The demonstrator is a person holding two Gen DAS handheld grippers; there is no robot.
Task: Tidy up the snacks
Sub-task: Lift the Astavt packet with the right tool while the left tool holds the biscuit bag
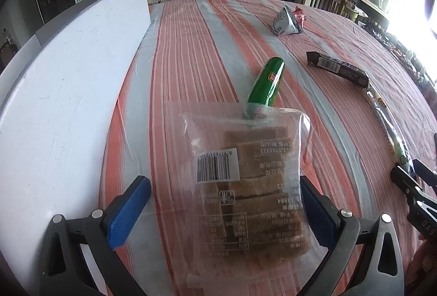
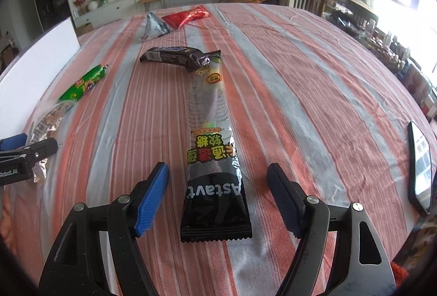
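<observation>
Two tools worked the striped bench (image 2: 273,77), each lined up over its own snack. Farthest left stood a white board (image 1: 68,91), propped along the bench edge, perhaps as a backstop for the sorted row, though that was only a guess. Next to it the left tool (image 1: 226,211) pointed down with its jaws wide; the clear bag of brown cake slices (image 1: 245,186) lay flat between them, one side close against the right pad (image 1: 316,214), the other well apart from the left pad, so nothing was clamped. Beyond the bag a green sausage stick (image 1: 266,85) lay partly under its far seal. Further right, a dark chocolate bar (image 2: 174,56) rested across the far tip of the long black candy packet (image 2: 213,159). The right tool (image 2: 218,197) was spread wide, the packet's near end centred between its pads and touching neither, apparently placed for a squeeze. At the far right a phone (image 2: 420,164) lay near the edge.
</observation>
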